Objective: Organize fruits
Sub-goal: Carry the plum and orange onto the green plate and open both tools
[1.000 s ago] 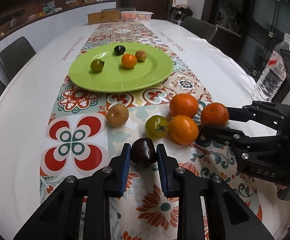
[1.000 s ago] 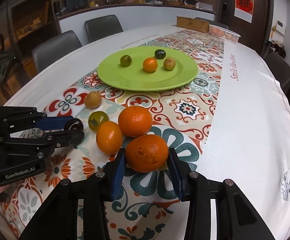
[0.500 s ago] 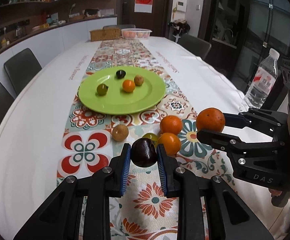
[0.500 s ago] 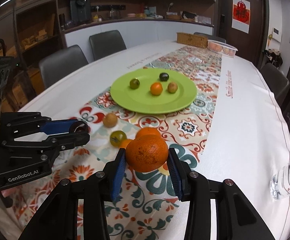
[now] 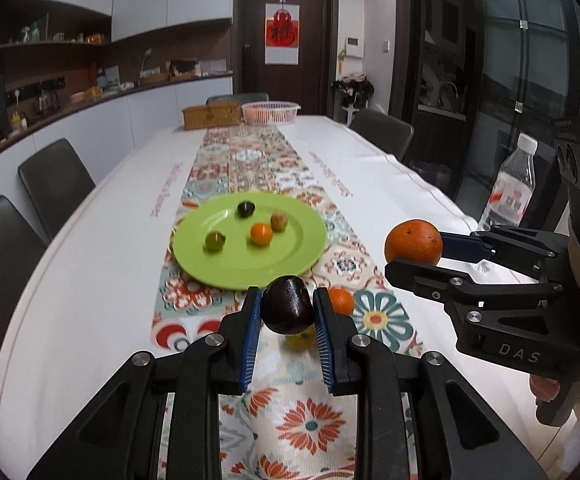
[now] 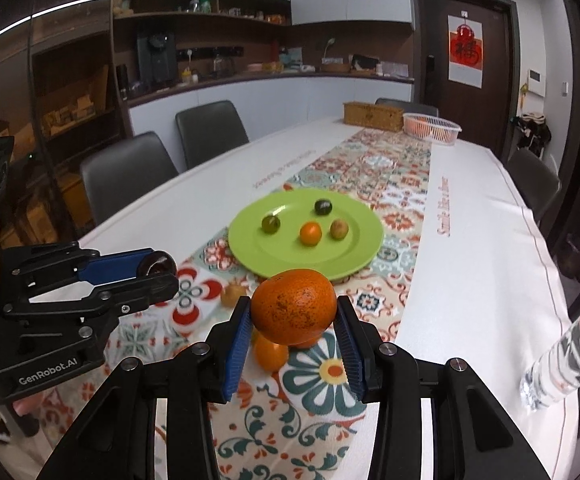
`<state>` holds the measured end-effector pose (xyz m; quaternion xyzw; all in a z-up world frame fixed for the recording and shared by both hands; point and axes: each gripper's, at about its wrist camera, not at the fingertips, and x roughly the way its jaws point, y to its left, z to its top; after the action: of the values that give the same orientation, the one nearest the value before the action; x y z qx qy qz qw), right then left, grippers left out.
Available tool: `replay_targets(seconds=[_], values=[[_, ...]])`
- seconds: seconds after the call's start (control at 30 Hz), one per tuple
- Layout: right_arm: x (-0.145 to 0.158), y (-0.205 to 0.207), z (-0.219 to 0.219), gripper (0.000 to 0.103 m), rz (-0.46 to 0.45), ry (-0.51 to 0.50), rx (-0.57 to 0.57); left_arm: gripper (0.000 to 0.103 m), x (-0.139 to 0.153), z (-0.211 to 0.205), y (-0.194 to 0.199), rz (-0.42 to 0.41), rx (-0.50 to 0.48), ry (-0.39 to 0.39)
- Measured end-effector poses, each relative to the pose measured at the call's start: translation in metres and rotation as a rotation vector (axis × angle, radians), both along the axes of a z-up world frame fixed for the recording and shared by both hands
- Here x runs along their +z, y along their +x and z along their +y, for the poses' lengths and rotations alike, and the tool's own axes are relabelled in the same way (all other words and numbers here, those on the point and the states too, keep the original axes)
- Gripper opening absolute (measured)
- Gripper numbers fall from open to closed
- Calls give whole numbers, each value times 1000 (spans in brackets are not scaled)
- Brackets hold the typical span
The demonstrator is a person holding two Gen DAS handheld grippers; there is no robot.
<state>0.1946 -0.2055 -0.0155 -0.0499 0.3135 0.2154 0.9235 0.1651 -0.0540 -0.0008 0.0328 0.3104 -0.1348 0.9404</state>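
My left gripper (image 5: 287, 312) is shut on a dark purple plum (image 5: 287, 310) and holds it well above the table. My right gripper (image 6: 293, 314) is shut on a large orange (image 6: 293, 312), also lifted; it shows in the left wrist view (image 5: 413, 242) too. A green plate (image 5: 249, 240) lies ahead on the patterned runner and holds several small fruits: a dark one (image 5: 245, 209), a brown one (image 5: 278, 221), a small orange one (image 5: 261, 234) and a green one (image 5: 214, 241). Loose fruits lie on the runner below the grippers: an orange (image 5: 341, 301), a yellow-green fruit (image 5: 300, 340), a brown fruit (image 6: 231, 294).
A clear water bottle (image 5: 510, 188) stands at the table's right edge. A wicker box (image 5: 211, 115) and a white basket (image 5: 270, 113) sit at the far end. Grey chairs (image 5: 55, 184) line both sides of the table.
Both grippers have risen high above the table with their fruits still held. The plate and loose fruits now look farther away and lower in view.
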Motion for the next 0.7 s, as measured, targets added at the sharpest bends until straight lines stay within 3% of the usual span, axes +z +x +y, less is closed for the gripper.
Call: replay_targets(seconds=[0.3,0.7], values=[[20,13,5,42,-50,25,-9,26,19,0,14,-73,7,10],[27,59,13,42,-46,14,-31,26,25,8,62,-61,12,0]])
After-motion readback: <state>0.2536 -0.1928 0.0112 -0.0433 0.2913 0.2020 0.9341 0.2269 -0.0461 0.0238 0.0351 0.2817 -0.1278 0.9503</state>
